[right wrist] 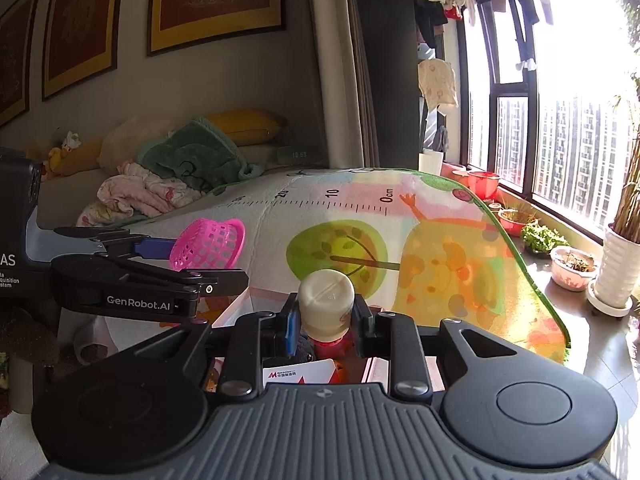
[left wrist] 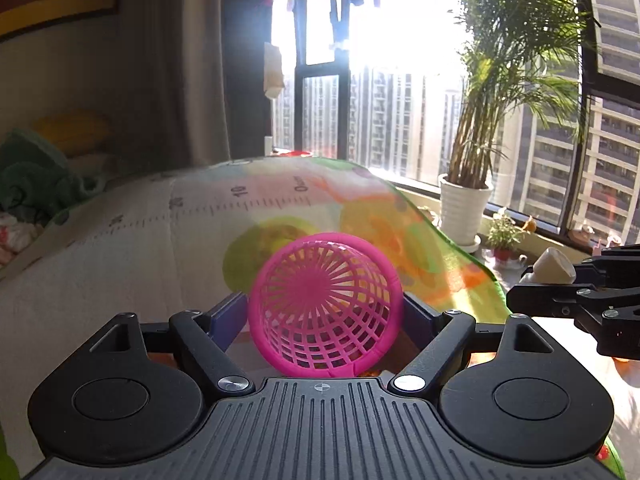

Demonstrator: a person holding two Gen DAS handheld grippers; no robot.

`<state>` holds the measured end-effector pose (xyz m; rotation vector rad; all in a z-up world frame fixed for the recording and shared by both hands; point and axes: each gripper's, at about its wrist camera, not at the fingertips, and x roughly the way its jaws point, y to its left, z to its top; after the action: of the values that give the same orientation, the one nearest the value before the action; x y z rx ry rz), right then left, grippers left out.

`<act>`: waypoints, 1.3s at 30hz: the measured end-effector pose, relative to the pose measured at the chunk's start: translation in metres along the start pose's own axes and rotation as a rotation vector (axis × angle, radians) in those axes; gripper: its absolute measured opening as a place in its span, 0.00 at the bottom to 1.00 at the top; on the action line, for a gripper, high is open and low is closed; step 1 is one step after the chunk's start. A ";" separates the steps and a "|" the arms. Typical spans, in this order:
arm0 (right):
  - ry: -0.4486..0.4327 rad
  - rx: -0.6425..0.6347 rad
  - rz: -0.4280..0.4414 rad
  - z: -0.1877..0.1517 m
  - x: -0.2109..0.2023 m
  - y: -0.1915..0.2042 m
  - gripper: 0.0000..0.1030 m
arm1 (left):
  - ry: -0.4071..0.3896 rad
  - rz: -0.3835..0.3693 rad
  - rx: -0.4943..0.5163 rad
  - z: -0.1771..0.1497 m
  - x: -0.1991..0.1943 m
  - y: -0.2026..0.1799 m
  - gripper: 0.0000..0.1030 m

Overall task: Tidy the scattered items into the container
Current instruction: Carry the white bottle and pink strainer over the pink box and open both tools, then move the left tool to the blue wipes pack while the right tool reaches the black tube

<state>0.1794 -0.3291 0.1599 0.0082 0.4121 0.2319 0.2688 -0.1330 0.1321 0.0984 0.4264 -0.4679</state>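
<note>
My left gripper (left wrist: 325, 312) is shut on a pink mesh basket (left wrist: 325, 304), held on its side with the open mouth toward the camera; it also shows in the right wrist view (right wrist: 210, 245). My right gripper (right wrist: 326, 316) is shut on a small cream bottle (right wrist: 326, 304) with a red lower part, held bottom-up. In the left wrist view the bottle (left wrist: 554, 266) and right gripper (left wrist: 532, 284) are at the right edge. Below the bottle is a white-and-pink box (right wrist: 240, 308) with a card (right wrist: 300, 374) and other items inside.
A colourful play mat (right wrist: 420, 240) with a ruler print lies over a raised surface. Clothes and pillows (right wrist: 188, 168) are piled at the back left. Potted plants (left wrist: 466, 208) and small pots (right wrist: 572, 266) line the window sill on the right.
</note>
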 end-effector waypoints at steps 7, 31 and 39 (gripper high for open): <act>0.053 0.021 -0.021 -0.003 0.055 -0.022 0.24 | 0.135 -0.065 -0.040 -0.026 0.073 0.004 0.85; 0.200 0.079 0.153 0.029 0.168 0.049 0.48 | 0.178 0.141 -0.008 -0.135 -0.106 0.061 1.00; 0.122 0.016 0.009 0.009 0.085 0.037 0.75 | 0.162 0.298 -0.087 -0.165 -0.146 0.099 1.00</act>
<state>0.2506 -0.2738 0.1368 0.0114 0.5355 0.2392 0.1348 0.0471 0.0431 0.1142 0.5800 -0.1483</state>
